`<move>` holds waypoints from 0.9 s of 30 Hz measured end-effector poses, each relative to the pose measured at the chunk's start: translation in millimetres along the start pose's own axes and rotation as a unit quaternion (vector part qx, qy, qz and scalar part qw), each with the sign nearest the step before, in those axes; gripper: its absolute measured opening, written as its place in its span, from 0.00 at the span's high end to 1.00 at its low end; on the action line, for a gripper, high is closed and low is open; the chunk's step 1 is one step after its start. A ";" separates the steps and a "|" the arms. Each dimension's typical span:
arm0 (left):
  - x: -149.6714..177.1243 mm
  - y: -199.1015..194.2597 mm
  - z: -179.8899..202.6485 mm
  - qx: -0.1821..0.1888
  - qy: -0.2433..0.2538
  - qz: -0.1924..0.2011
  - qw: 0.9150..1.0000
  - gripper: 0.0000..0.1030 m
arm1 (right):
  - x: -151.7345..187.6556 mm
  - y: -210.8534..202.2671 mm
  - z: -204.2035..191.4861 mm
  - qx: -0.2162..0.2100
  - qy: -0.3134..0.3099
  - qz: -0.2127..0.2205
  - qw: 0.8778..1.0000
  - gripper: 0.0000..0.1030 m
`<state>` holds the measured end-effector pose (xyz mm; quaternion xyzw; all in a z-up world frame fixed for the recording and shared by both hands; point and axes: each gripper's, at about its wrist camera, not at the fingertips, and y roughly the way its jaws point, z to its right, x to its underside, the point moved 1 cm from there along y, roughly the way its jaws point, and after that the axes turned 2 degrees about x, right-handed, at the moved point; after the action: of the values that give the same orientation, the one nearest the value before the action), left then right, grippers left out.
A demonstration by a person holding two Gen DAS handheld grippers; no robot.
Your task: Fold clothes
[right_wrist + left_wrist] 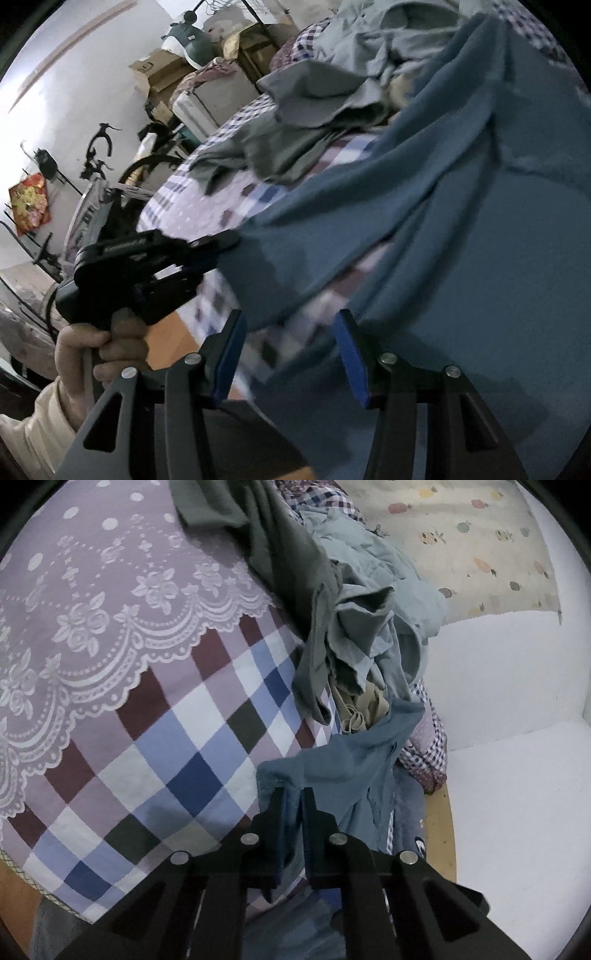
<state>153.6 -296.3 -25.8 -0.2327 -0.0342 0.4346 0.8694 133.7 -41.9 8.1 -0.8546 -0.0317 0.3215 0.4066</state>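
Here a bed (pixel 155 738) under a checked sheet carries a heap of crumpled clothes (pixel 369 627) along its far side. A blue garment (pixel 424 221) drapes from that heap over the near edge. The left gripper (pixel 293 801) is pressed together, pinching the garment's corner. The right gripper (pixel 291 328) stands spread, its blue pads (pixel 351 354) around loose fabric without pressing it.

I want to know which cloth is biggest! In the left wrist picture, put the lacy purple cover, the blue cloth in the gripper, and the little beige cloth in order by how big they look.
1. Lacy purple cover
2. Blue cloth, though it looks bigger because it is close
3. Beige cloth, mostly hidden
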 end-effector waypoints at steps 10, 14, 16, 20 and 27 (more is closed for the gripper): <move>-3.5 -2.1 -2.2 0.009 0.002 -0.004 1.000 0.95 | 21.0 42.3 0.8 -0.064 0.121 -0.015 0.991 0.48; -4.2 -2.7 -3.1 0.007 0.001 -0.004 1.000 0.95 | 23.1 51.1 4.1 -0.066 0.149 0.003 0.987 0.48; -4.4 -2.7 -3.6 0.007 0.000 -0.003 1.000 0.95 | 23.5 53.5 3.1 -0.063 0.157 0.012 0.986 0.48; -4.8 -2.8 -5.0 0.006 -0.003 -0.004 1.000 0.95 | 22.7 55.1 0.4 -0.063 0.170 0.028 0.983 0.48; -5.2 -3.7 -4.7 0.005 0.001 -0.001 1.000 0.95 | 12.6 62.3 -5.3 -0.031 0.190 0.010 0.981 0.73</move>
<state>154.4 -303.9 -27.7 -0.2285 -0.0311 0.4332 0.8713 133.8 -83.1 -40.6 -0.9126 0.0442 0.1563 0.3751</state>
